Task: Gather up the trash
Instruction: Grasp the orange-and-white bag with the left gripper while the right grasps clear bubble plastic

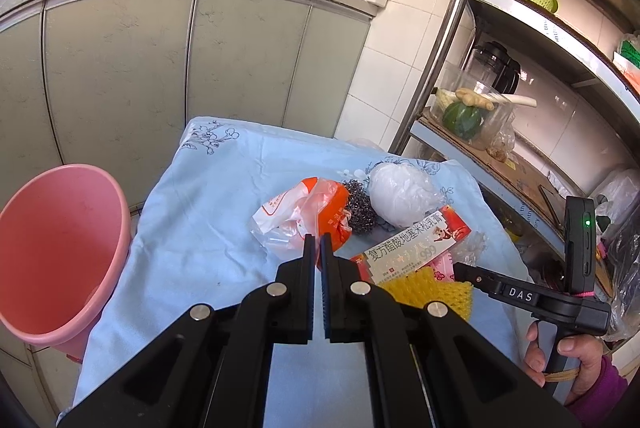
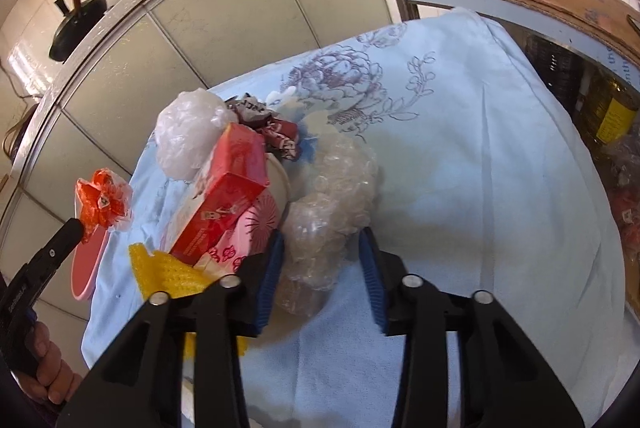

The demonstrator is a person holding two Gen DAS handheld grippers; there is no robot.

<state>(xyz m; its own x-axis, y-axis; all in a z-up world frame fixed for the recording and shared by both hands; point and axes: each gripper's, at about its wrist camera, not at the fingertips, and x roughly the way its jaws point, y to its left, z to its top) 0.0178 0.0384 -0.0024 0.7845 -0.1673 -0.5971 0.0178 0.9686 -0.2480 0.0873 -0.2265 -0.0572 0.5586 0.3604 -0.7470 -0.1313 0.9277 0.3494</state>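
A pile of trash lies on a table under a light blue floral cloth (image 1: 208,211). My left gripper (image 1: 317,242) is shut on the orange and white plastic bag (image 1: 304,216), which hangs lifted in the right wrist view (image 2: 105,203). Beside it lie a steel scourer (image 1: 360,205), a white plastic wad (image 1: 404,193), a red medicine box (image 1: 416,242) and yellow foam net (image 1: 428,288). My right gripper (image 2: 322,248) is open, its fingers on both sides of a clear bubble wrap wad (image 2: 332,203). A pink bin (image 1: 60,252) stands at the table's left.
Grey cabinets with woks on the counter (image 1: 120,39) stand behind the table. A metal shelf rack (image 1: 520,155) with a green squash, blender and green basket is at the right. A crumpled dark red wrapper (image 2: 264,125) and a pink round item (image 2: 256,228) lie in the pile.
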